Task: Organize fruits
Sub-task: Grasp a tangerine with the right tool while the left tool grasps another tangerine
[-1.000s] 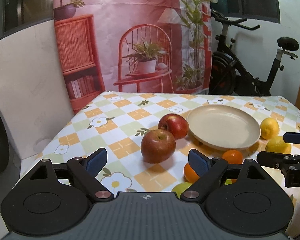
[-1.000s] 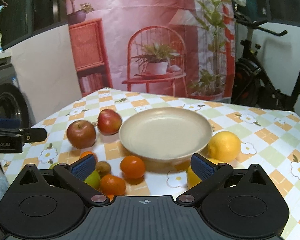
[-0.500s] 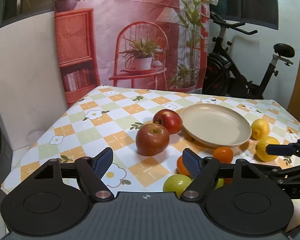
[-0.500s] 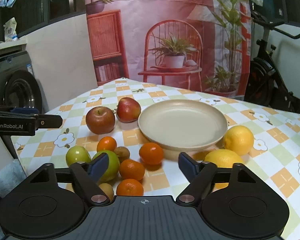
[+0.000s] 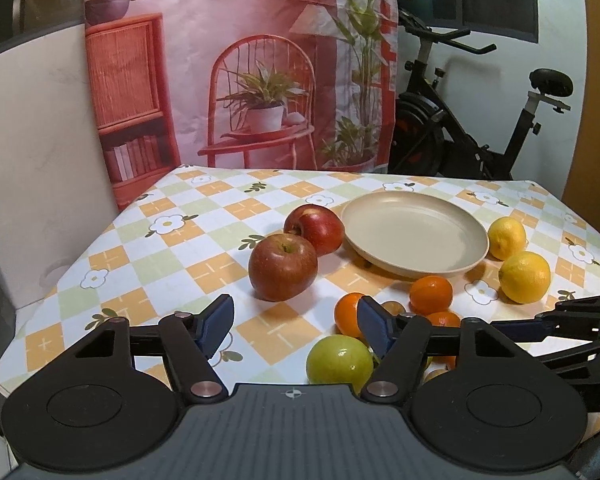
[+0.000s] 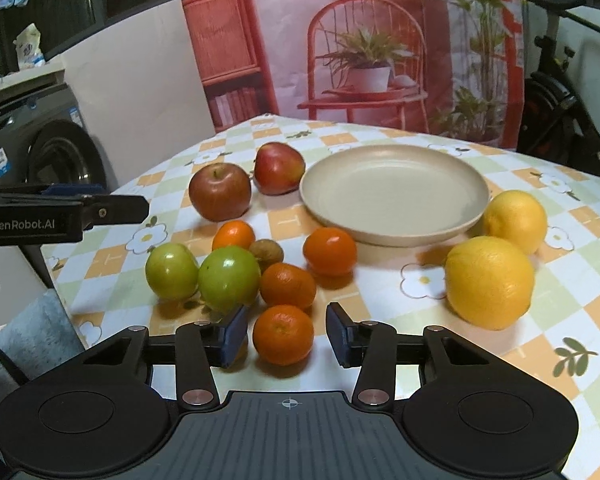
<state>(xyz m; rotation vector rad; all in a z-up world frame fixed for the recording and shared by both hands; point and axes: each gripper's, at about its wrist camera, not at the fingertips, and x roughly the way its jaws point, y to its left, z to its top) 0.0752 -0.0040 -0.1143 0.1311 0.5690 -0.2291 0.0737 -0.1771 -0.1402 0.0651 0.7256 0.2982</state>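
A beige plate (image 5: 416, 236) (image 6: 394, 192) lies bare on the checked tablecloth. Two red apples (image 5: 283, 267) (image 6: 220, 196) sit at its left and two lemons (image 6: 490, 280) (image 5: 524, 276) at its right. Several tangerines, two green apples (image 6: 228, 278) and a small brown fruit (image 6: 266, 250) cluster in front. My right gripper (image 6: 287, 335) is closing, with the nearest tangerine (image 6: 283, 334) between its pads and a thin gap on each side. My left gripper (image 5: 296, 326) is also closing, hovering before the near red apple, and its pads press on nothing.
The table's left edge (image 5: 60, 280) drops off beside a white wall panel. A washing machine (image 6: 40, 148) stands left of the table and an exercise bike (image 5: 480, 120) behind its right corner. A printed pink backdrop (image 5: 240, 60) hangs at the back.
Both pairs of jaws have narrowed, the right far more. Both views now take in more of the near fruit, and the right pads have come in around a tangerine.
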